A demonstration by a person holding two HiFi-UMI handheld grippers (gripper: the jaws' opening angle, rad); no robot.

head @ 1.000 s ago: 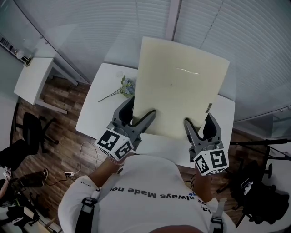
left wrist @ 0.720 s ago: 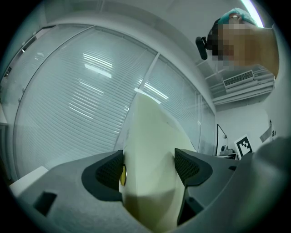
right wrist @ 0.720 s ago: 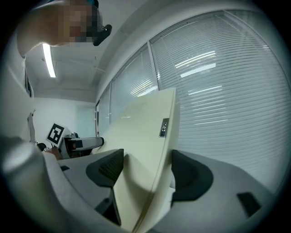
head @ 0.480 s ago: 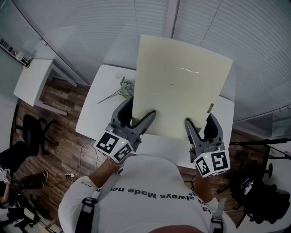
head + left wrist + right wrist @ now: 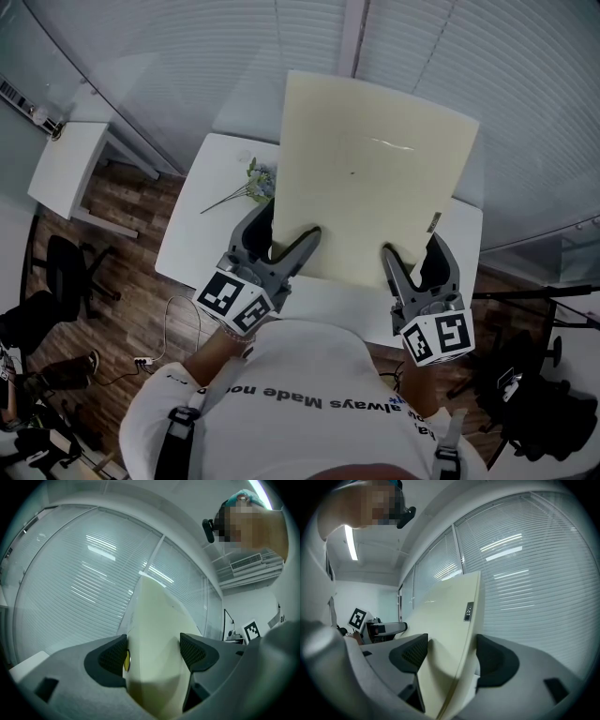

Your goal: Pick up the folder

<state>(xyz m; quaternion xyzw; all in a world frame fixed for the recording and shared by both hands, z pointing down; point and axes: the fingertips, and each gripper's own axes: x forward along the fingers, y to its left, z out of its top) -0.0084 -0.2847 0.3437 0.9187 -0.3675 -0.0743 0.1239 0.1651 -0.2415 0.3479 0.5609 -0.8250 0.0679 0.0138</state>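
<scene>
both sets of jaws are clamped on the same thing: in the left gripper view the left gripper [image 5: 153, 653] has its two dark ribbed pads pressed against either face of the large, pale cream, flat rectangular folder [image 5: 159, 620], and in the right gripper view the right gripper [image 5: 450, 656] pinches the folder [image 5: 445, 606] close to its side edge, one pad on the front face and one behind. a small yellow spot sits between the left gripper's left pad and the folder; i can't tell what it is. from the head view i see the left gripper [image 5: 284, 228] on the folder's near left corner and the right gripper [image 5: 412, 251] on its near right corner, well apart, each with its black and white marker cube nearest me. the folder [image 5: 375, 178] is held up over the white rectangular table [image 5: 202, 225], tilted so its far edge rises toward the pale horizontal window blinds [image 5: 187, 56], and it hides most of the table's far side. it looks clear of the tabletop as far as i can tell. a small dark rectangular tag [image 5: 468, 611] sits on the folder near its right edge. on the table, just left of the folder, lies a small sprig of pale flowers with a thin stem [image 5: 258, 180]. off to the left stand a smaller white side table [image 5: 70, 169] and a black office chair [image 5: 66, 258] on the brown wooden plank floor [image 5: 141, 281]. the white printed shirt [image 5: 300, 394] of the person holding the grippers fills the bottom of the head view.
</scene>
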